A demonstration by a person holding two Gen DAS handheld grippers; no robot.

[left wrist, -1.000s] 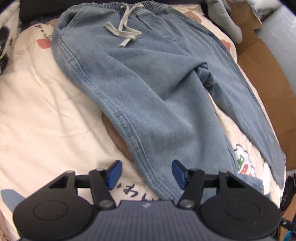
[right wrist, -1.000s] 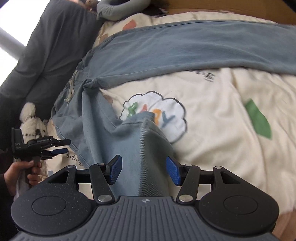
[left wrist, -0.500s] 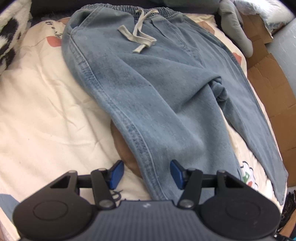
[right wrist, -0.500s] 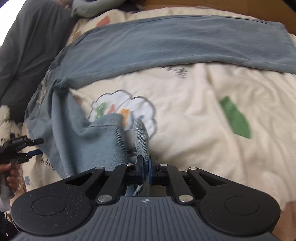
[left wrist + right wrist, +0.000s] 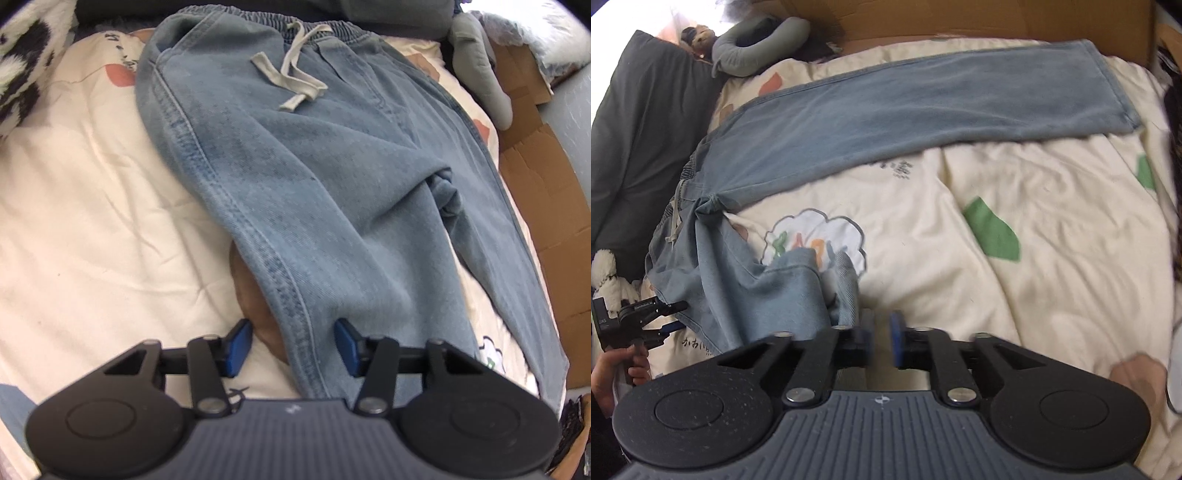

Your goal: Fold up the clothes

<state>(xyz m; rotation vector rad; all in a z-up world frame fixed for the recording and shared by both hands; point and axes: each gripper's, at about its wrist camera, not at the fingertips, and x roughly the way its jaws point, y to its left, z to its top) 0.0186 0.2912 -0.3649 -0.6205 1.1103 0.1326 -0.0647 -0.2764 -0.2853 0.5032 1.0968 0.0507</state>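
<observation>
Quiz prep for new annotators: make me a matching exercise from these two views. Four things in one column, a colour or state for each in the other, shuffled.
Things:
1. drawstring
2. left gripper
3. curved pillow
4. far trouser leg

States:
a. open
b. off-white
c. grey, curled
d. blue, stretched out flat

Pairs: 1-b, 2-a, 3-c, 4-d

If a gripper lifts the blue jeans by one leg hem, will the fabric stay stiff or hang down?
The jeans will probably hang limp: the fabric already bunches at the crotch and crumples at the near hem. They look fairly thick, with heavy stitched seams, so likely weighty for cloth. On the soft quilt a push would probably wrinkle them rather than slide them.
</observation>
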